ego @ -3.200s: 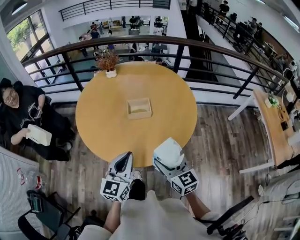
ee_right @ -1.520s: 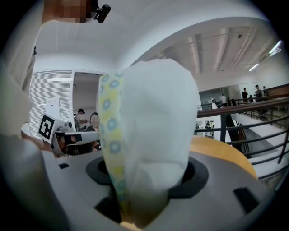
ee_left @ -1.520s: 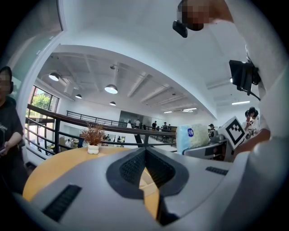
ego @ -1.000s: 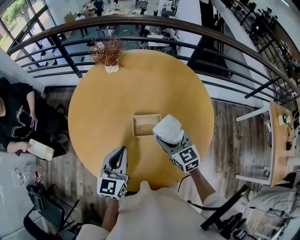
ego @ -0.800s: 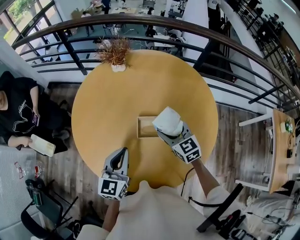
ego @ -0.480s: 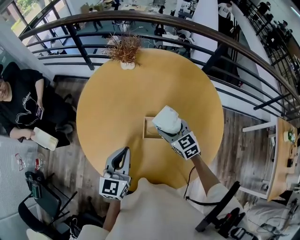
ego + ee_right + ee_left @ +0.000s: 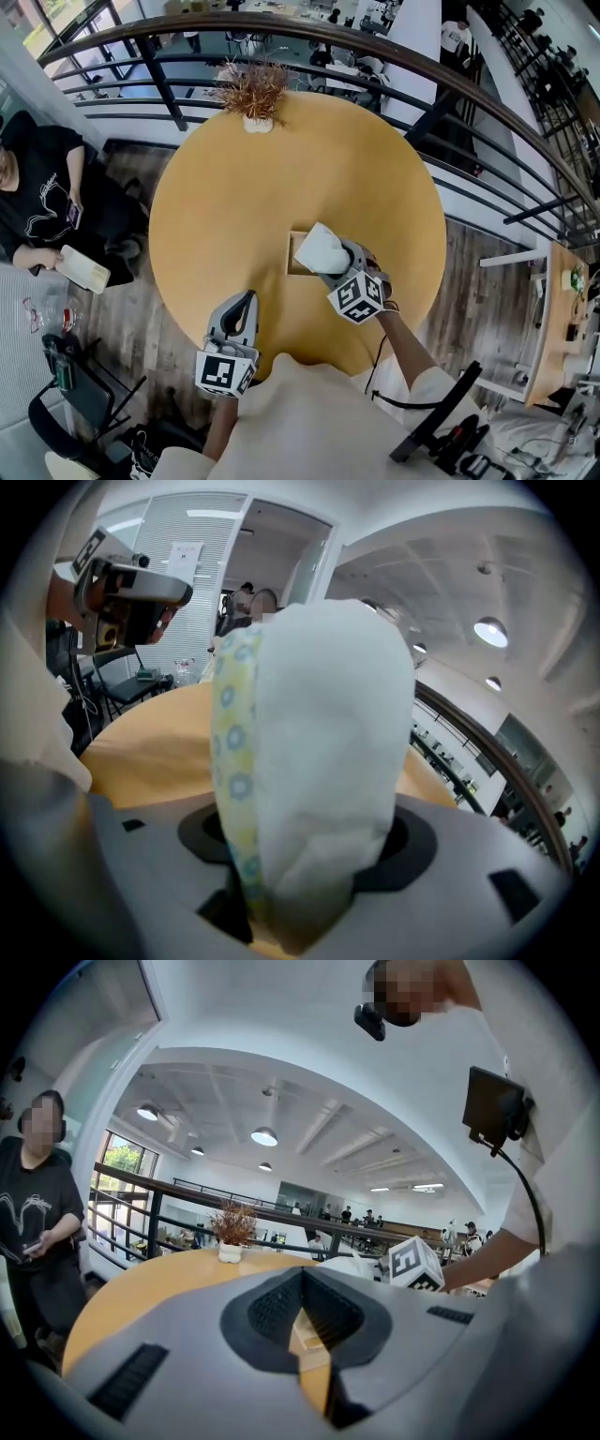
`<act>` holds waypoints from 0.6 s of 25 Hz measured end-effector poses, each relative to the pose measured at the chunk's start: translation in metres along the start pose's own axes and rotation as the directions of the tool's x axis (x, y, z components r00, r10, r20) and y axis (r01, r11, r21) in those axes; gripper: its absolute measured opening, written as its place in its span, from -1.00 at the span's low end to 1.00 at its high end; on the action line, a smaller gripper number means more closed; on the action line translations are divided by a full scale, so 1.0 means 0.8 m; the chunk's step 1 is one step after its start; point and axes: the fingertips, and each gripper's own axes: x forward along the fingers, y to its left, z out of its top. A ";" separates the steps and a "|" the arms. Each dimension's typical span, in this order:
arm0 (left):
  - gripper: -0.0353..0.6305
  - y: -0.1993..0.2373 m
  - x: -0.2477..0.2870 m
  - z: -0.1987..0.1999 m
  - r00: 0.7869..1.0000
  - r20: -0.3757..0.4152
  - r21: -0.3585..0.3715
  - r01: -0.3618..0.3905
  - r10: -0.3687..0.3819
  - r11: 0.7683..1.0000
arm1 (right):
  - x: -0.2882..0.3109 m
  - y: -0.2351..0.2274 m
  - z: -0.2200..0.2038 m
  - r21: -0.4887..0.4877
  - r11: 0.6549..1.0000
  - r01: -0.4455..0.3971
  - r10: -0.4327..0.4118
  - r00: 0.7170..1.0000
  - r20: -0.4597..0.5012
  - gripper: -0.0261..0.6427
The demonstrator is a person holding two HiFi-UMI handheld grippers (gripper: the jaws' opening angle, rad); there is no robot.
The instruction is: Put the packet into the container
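Note:
My right gripper (image 7: 328, 257) is shut on a white packet (image 7: 319, 247) with a yellow flowered edge, which fills the right gripper view (image 7: 309, 742). In the head view the packet hangs over the small wooden container (image 7: 292, 255) at the middle of the round table, hiding most of it; only the container's left wall shows. Whether the packet touches the container I cannot tell. My left gripper (image 7: 246, 300) hovers at the table's near edge, left of the container, shut and holding nothing; its jaws meet in the left gripper view (image 7: 302, 1277).
The round yellow table (image 7: 234, 187) carries a dried plant in a white pot (image 7: 255, 96) at its far edge. A dark railing (image 7: 394, 66) curves behind it. A seated person in black (image 7: 37, 187) is to the left, and another table (image 7: 553, 319) stands at the right.
My right gripper has swung left and tipped down with the packet, from beside the container to over it. The left gripper has stayed at the near edge.

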 end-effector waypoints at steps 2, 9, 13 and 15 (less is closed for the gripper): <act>-0.88 -0.001 0.000 0.000 1.000 0.003 -0.002 0.000 0.000 1.000 | 0.003 0.003 -0.007 -0.046 0.999 0.018 -0.020 0.999 -0.034 -0.02; -0.88 0.009 -0.007 0.000 1.000 0.006 -0.013 -0.020 0.020 1.000 | 0.018 0.013 -0.028 -0.306 0.952 0.024 -0.079 0.982 -0.170 -0.02; -0.88 0.011 -0.010 0.000 1.000 0.011 -0.016 -0.024 0.024 1.000 | 0.025 0.016 -0.034 -0.336 0.942 -0.020 -0.061 0.971 -0.229 -0.02; -0.88 0.014 -0.013 0.001 1.000 0.016 -0.018 -0.026 0.026 0.999 | 0.027 0.017 -0.038 -0.333 0.941 -0.054 -0.037 0.964 -0.262 -0.02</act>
